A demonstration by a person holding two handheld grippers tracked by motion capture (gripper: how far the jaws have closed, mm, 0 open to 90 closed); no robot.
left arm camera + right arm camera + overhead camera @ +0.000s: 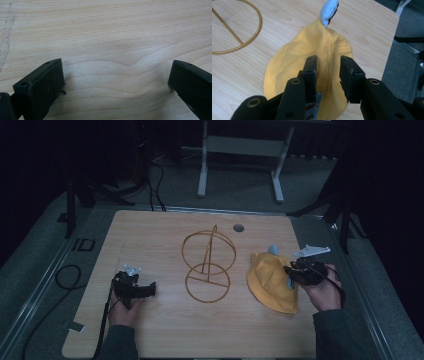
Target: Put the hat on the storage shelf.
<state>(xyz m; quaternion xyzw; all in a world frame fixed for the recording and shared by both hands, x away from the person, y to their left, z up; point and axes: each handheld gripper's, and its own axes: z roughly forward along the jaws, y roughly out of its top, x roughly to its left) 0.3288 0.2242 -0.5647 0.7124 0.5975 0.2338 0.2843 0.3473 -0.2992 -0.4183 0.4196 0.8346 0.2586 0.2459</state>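
One yellow cap [270,281] under half-parted right gripper [329,72]; left gripper [116,77] wide, empty; one wire stand [207,267].

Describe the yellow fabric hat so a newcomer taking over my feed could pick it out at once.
Start at the light wooden table and find the golden wire stand of two hoops at its middle. The yellow fabric hat lies flat just to the right of it, under the right gripper, whose jaws straddle its centre seam. It is the only soft, solid-coloured thing there, with a pale blue tab at its far edge.
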